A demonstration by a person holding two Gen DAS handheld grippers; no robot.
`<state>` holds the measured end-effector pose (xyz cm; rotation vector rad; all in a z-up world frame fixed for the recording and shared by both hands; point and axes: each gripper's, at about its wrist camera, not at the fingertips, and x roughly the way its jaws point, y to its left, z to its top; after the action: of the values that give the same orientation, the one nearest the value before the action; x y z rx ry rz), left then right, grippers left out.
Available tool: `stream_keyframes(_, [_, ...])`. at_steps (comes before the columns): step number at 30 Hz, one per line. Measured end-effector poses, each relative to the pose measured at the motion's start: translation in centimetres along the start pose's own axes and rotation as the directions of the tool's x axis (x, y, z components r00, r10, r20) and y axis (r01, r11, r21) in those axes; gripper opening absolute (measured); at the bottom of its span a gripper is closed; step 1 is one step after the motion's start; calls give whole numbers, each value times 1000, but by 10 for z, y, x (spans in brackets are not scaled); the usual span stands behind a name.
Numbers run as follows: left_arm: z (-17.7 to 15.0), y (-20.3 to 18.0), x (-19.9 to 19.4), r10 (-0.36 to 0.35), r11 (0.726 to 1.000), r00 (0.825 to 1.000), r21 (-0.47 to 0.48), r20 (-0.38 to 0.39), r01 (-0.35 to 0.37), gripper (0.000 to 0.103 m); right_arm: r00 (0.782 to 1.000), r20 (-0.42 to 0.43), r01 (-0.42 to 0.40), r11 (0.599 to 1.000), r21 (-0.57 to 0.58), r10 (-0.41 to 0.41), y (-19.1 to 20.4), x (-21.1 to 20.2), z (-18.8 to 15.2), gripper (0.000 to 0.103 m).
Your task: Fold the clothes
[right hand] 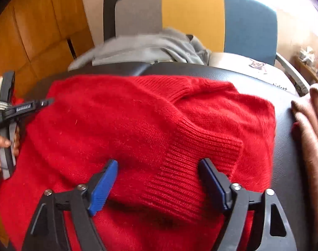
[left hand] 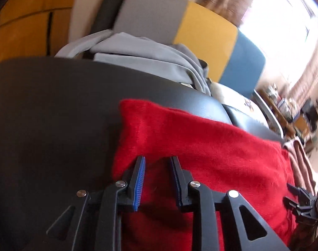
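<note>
A red knit sweater lies folded on a black leather seat, one ribbed sleeve cuff laid across its front. My right gripper is open just above the cuff, a finger on each side, holding nothing. My left gripper hovers over the sweater's left part, its jaws a small way apart with nothing between them. It also shows in the right wrist view at the sweater's left edge.
A pile of grey clothes lies beyond the seat against a grey, yellow and blue backrest. A pink-brown folded garment sits at the right. A white printed cloth lies at the back right. Wooden panels stand left.
</note>
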<state>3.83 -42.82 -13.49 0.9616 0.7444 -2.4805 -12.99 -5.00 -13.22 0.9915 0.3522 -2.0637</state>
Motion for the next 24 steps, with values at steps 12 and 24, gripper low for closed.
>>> stream_keyframes(12, [6,-33,4,171,964,985,207,-11,-165,22,999,0,38,999,-40,-38,10,5,3,92])
stream_keyframes(24, [-104,-37,-106,63,977,997,208,-42,-53,33,990,20,-138,978,157,137,-16,-71,-38,102])
